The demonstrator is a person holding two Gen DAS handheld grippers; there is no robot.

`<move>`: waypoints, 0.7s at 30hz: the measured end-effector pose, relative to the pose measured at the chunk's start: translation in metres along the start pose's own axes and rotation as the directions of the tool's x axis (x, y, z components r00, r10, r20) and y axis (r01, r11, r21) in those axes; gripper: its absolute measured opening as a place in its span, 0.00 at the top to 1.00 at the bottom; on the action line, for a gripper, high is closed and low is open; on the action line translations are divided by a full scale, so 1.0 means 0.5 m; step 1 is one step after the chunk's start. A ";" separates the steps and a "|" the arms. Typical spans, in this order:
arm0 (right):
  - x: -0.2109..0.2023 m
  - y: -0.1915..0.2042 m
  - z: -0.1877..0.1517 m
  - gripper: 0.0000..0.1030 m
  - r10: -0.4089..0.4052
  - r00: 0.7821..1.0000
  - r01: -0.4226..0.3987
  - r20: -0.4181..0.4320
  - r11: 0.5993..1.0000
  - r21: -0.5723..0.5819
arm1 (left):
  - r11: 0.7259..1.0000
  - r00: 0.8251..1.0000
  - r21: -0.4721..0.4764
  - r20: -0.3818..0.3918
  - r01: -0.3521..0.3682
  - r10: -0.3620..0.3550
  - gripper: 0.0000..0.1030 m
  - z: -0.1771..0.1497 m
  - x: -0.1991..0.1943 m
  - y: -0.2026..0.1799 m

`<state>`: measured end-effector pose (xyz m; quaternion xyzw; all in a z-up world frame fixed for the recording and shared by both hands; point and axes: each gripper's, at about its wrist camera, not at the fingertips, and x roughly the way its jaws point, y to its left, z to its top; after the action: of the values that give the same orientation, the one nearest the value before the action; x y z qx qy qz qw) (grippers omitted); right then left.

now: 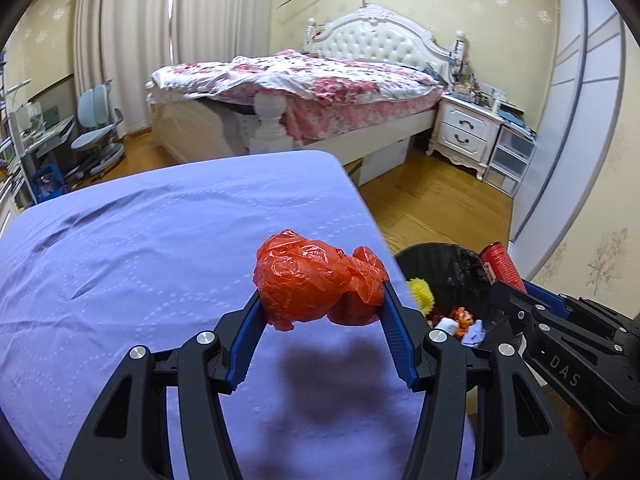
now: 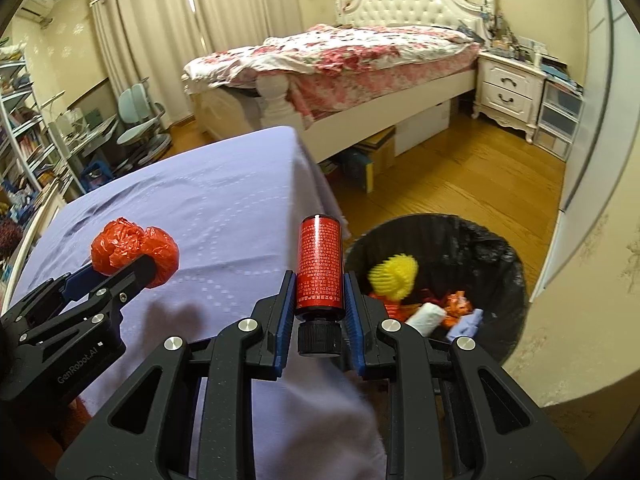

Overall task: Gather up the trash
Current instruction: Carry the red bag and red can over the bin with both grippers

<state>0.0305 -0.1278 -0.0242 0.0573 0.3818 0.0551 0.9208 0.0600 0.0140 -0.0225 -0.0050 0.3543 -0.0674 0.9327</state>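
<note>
My left gripper is shut on a crumpled red plastic bag and holds it above the purple tablecloth; the bag also shows in the right wrist view. My right gripper is shut on a red bottle with a black cap, held at the table's right edge beside the bin; the bottle also shows in the left wrist view. A black-lined trash bin stands on the floor to the right, with a yellow spiky ball, white and orange scraps inside.
A bed with a floral cover stands behind the table. A white nightstand and plastic drawers are at the back right. A wall runs close on the right. A swivel chair and shelves stand at the left.
</note>
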 end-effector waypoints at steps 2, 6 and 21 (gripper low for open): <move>-0.003 -0.030 0.001 0.77 -0.018 1.000 0.018 0.004 1.000 0.020 | 1.000 1.000 0.017 -0.003 0.015 -0.015 0.46 0.006 0.010 -0.026; -0.007 -0.077 0.003 0.77 -0.053 0.999 0.052 0.013 0.998 0.045 | 0.998 0.999 0.043 -0.008 0.036 -0.036 0.46 0.015 0.030 -0.068; 0.018 -0.217 0.011 0.77 -0.105 0.994 0.104 0.002 0.987 0.125 | 0.987 0.997 0.145 -0.048 0.071 -0.065 0.46 0.034 0.103 -0.186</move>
<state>0.0466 -0.2338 -0.0426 0.0950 0.3832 -0.0176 0.9186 0.0980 -0.0853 -0.0383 0.0531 0.3680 -0.1251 0.9198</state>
